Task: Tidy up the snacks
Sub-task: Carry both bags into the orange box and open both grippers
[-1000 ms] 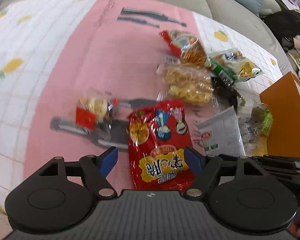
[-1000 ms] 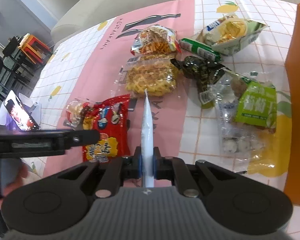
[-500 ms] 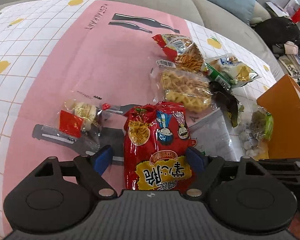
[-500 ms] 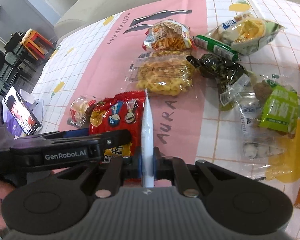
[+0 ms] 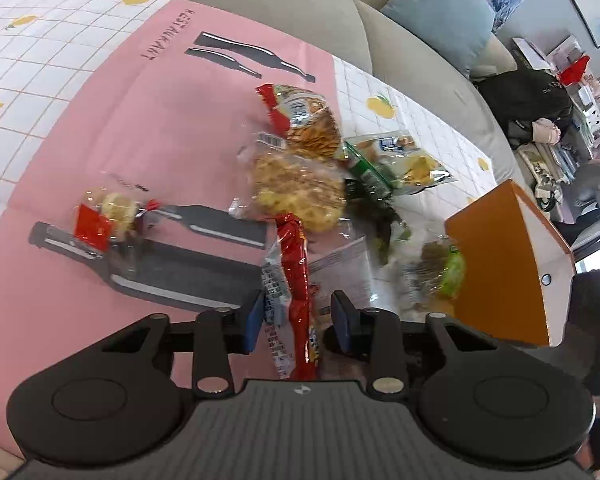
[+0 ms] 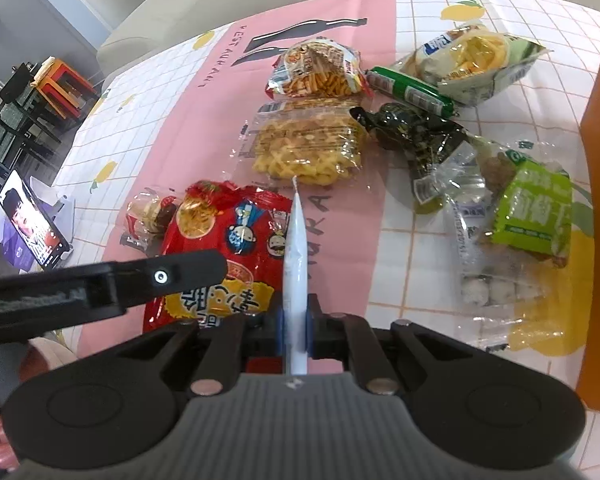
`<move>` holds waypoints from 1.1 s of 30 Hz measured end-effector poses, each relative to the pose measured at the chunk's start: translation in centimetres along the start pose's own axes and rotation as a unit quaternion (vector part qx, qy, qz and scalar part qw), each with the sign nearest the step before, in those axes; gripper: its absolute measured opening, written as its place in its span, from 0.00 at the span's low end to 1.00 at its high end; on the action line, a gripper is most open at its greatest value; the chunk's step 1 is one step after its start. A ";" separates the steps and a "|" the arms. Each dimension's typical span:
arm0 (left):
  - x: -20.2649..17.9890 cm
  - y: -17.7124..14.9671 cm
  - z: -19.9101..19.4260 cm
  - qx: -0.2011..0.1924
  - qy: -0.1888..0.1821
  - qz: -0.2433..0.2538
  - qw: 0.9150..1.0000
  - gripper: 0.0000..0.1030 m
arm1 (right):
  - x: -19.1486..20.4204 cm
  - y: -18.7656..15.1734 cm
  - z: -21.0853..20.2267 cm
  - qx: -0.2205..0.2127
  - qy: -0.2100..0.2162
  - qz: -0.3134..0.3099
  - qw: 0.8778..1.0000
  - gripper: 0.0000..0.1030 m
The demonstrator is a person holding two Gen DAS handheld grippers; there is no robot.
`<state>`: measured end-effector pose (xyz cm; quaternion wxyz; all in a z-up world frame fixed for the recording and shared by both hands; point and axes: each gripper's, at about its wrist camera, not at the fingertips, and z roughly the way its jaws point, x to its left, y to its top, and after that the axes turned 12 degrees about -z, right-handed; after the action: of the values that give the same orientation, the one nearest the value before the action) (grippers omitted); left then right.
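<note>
- Left gripper point(image 5: 294, 316): jaws partly apart, with the red snack bag point(image 5: 296, 280) standing edge-on between the 2 blue pads. The left pad point(image 5: 254, 320) touches the bag's printed back seam; the right pad point(image 5: 342, 320) stands just clear of it. Whether the bag is truly held cannot be told.
- In the right wrist view the same red snack bag point(image 6: 224, 252) shows its front face, with cartoon figures and yellow lettering, behind the left gripper's black arm point(image 6: 100, 284).
- Right gripper point(image 6: 294, 328): jaws clamped together on a thin white packet point(image 6: 294, 252), seen edge-on and pointing forward along the fingers.
- Tablecloth point(image 6: 328, 216): pink centre panel with bottle prints, white checked borders with lemons.
- Loose snacks on the cloth: a clear waffle-snack bag point(image 6: 308, 144) just beyond the red bag; an orange stick-snack bag point(image 6: 320, 72) behind it; a green tube point(image 6: 408, 90); a pale crisp bag point(image 6: 476, 60); a dark green packet point(image 6: 416, 128); a clear bag with a lime-green label point(image 6: 536, 212); a small clear packet with a red label point(image 5: 104, 216) at the left.
- Orange box point(image 5: 500, 264): stands at the right edge of the cloth, beside the lime-labelled bag.
- A phone point(image 6: 32, 228) with a lit screen stands off the left of the table.
</note>
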<state>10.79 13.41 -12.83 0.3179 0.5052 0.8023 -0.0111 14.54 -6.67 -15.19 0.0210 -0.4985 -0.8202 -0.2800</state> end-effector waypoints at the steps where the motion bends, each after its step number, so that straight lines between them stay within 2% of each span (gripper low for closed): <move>1: -0.2 0.0 0.3 0.003 0.010 -0.002 1.000 0.49 | 0.0 0.0 0.0 0.000 -0.001 0.000 1.000 0.07; 2: -0.3 0.1 0.8 0.009 0.026 -0.004 1.000 0.51 | 0.0 0.0 -0.1 0.000 -0.001 0.000 1.000 0.07; 4: -0.3 0.0 1.4 0.009 0.045 -0.005 0.999 0.49 | 0.0 -0.1 -0.2 -0.001 -0.003 0.000 1.000 0.07; 6: -0.3 -0.1 1.4 0.001 0.050 -0.002 0.999 0.32 | 0.0 -0.2 -0.3 -0.001 -0.008 -0.002 1.000 0.07; 10: -0.5 -0.3 1.3 -0.008 0.061 -0.010 0.998 0.29 | 0.0 -0.4 -0.6 -0.003 -0.014 -0.003 1.000 0.07; 14: -1.9 -0.9 0.2 -0.028 0.069 0.020 0.997 0.27 | 0.3 -0.5 -1.7 -0.015 -0.026 -0.009 1.000 0.06; 19: -3.5 -1.3 -1.9 -0.044 0.059 0.026 0.997 0.27 | 0.1 -0.7 -5.1 -0.044 -0.047 -0.011 0.998 0.06; 23: -5.9 -1.4 -3.9 -0.057 0.041 0.042 0.997 0.27 | -0.5 -0.8 -9.5 -0.083 -0.055 -0.008 0.995 0.06; 27: -9.4 -1.4 -5.5 -0.060 0.013 0.067 0.996 0.26 | -1.7 -0.9 -14.0 -0.115 -0.069 -0.005 0.991 0.06; 33: -15.7 -1.4 -6.1 -0.052 -0.034 0.119 0.991 0.26 | -4.6 -1.2 -20.2 -0.151 -0.115 -0.001 0.982 0.07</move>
<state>11.08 2.14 -0.15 0.3700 0.5790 0.7247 0.0514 10.86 -20.49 -0.12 -0.1491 -0.5236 -0.7661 -0.3417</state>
